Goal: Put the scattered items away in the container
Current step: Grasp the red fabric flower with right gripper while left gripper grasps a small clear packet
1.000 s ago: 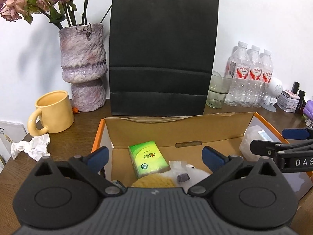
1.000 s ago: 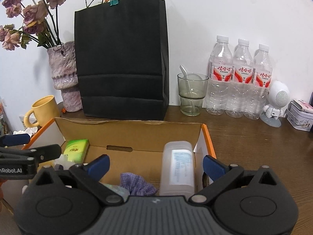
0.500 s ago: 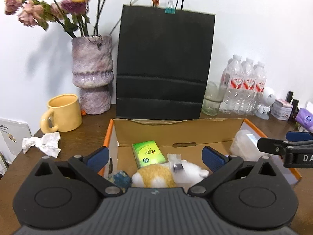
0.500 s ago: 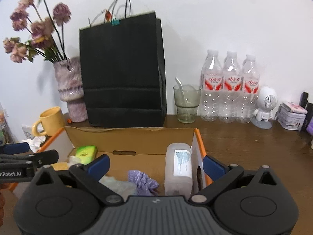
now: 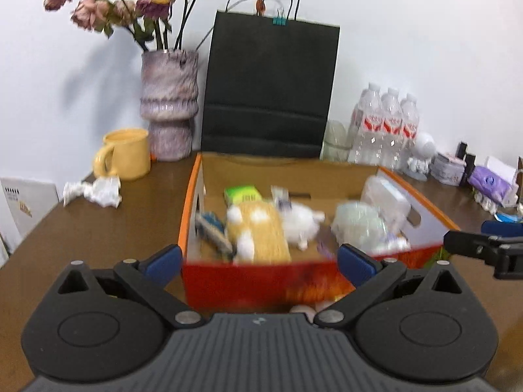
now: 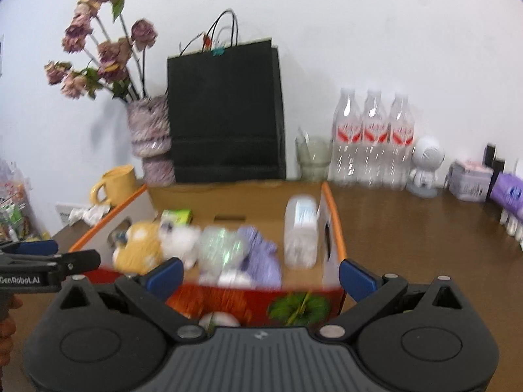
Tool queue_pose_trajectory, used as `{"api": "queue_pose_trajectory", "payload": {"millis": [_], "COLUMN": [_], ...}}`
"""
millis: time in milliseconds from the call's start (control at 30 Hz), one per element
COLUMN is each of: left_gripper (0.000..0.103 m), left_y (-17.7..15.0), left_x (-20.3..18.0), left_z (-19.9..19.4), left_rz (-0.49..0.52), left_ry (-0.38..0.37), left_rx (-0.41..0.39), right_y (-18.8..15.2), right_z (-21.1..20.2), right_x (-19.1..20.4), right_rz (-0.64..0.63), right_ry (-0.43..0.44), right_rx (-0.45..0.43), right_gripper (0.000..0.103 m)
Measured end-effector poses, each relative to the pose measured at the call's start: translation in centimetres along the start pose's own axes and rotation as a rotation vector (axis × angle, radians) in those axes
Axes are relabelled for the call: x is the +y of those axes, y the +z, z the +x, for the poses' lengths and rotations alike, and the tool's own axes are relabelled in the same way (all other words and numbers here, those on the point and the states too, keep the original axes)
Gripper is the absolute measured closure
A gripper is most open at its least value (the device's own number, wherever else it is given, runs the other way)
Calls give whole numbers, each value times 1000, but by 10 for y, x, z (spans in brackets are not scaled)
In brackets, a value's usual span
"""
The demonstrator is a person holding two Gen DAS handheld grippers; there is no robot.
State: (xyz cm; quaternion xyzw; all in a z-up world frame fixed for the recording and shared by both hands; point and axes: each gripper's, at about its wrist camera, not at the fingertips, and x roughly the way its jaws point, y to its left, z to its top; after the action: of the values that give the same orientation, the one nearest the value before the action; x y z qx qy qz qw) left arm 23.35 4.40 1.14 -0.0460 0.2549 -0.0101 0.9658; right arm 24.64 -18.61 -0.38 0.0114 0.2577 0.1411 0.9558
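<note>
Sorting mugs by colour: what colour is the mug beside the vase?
Pale yellow mug, clearest in the left wrist view.

left gripper [image 5: 260, 261] jaws spread, empty | right gripper [image 6: 260, 274] jaws spread, empty

Open orange-rimmed cardboard box [image 6: 331, 202] on the brown wooden surface [image 6: 408, 228] holds blurred items; black paper bag [image 6: 225, 114] at twelve o'clock.

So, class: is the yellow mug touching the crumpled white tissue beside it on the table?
Apart. In the left wrist view, bare brown tabletop shows between the yellow mug and the crumpled tissue, which lies in front of it, nearer the camera.
</note>
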Motion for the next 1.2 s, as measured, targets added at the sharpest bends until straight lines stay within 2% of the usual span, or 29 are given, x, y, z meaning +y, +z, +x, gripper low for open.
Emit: {"api": "queue_pose_trajectory", "payload": {"millis": [233,400,467,667,733,800,833,867,900,967,1000,1067,1200], "left_gripper": [3,10,15,24,27,33,39,51,58,76,81,85,86], "left_y": [-32,-39,-41,-43,-44,-45,-45,-45,-46,-46,-47,-47,-47], "left_x": [-7,-10,-9,-10,-11,-12,-12,-12,-12,-14,-14,-13,-11], "left_z": [15,24,26,31,33,32,32,32,31,30,29,27,26], "left_rz": [12,37,37,44,47,58,63,72,82,120,133,138,133], "left_ry": [-13,-17,-12,-29,-42,-44,-44,-43,-41,-41,-48,-61,-56], "left_rx": [97,130,139,156,163,158,155,152,149,146,147,146,137], "right_y": [-35,-42,-44,-47,-48,-48,-48,-48,-48,-49,-50,-51,-50], "right_z": [20,31,36,44,44,43,43,43,43,41,40,35,32], "right_x": [18,26,28,30,30,28,27,26,25,25,25,26,25], "right_rz": [-49,-88,-93,-97,-95,-87,-80,-75,-69,-68,-73,-78,-79], "right_ry": [13,3,0,12,18,30,37,44,54,59,59,70,74], "right_rx": [101,116,127,133,134,134,135,138,143,147,145,135,123], "right_gripper": [3,5,9,11,17,26,34,45,51,53,54,55,56]}}
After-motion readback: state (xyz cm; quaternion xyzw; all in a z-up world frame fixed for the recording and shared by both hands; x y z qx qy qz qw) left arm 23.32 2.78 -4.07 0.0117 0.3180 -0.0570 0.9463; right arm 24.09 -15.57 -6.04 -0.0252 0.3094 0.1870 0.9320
